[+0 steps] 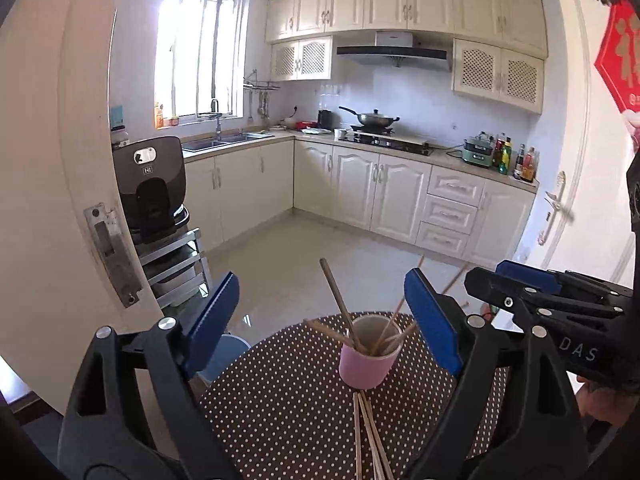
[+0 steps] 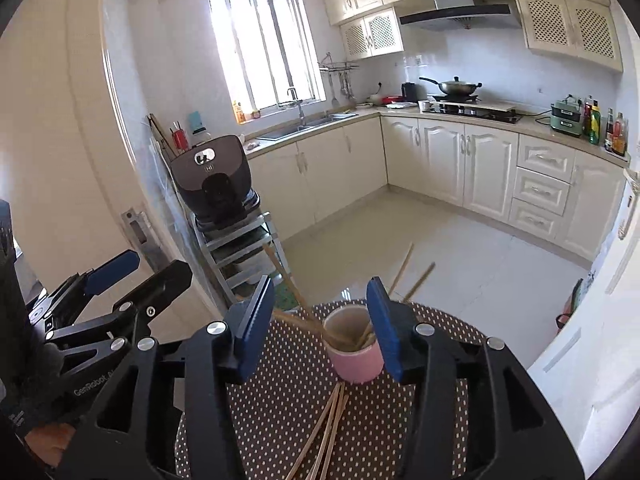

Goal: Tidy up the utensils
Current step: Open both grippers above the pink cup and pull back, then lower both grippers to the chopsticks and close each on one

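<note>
A pink cup [image 1: 368, 364] stands on a round brown polka-dot table [image 1: 280, 408] and holds several wooden chopsticks [image 1: 340, 304] that lean outward. More loose chopsticks [image 1: 370, 436] lie on the table just in front of the cup. My left gripper [image 1: 320, 320] is open and empty, its blue pads on either side of the cup and a little short of it. My right gripper [image 2: 322, 320] is open and empty too, framing the same cup [image 2: 356, 364], with loose chopsticks [image 2: 324, 436] below it. The right gripper [image 1: 516, 280] shows at the right of the left wrist view.
The table stands in a kitchen doorway. A door frame with a metal strike plate [image 1: 112, 252] is at the left and an open white door [image 1: 560, 208] at the right. A black appliance on a metal rack [image 2: 218, 184] stands beyond the table. Tiled floor lies ahead.
</note>
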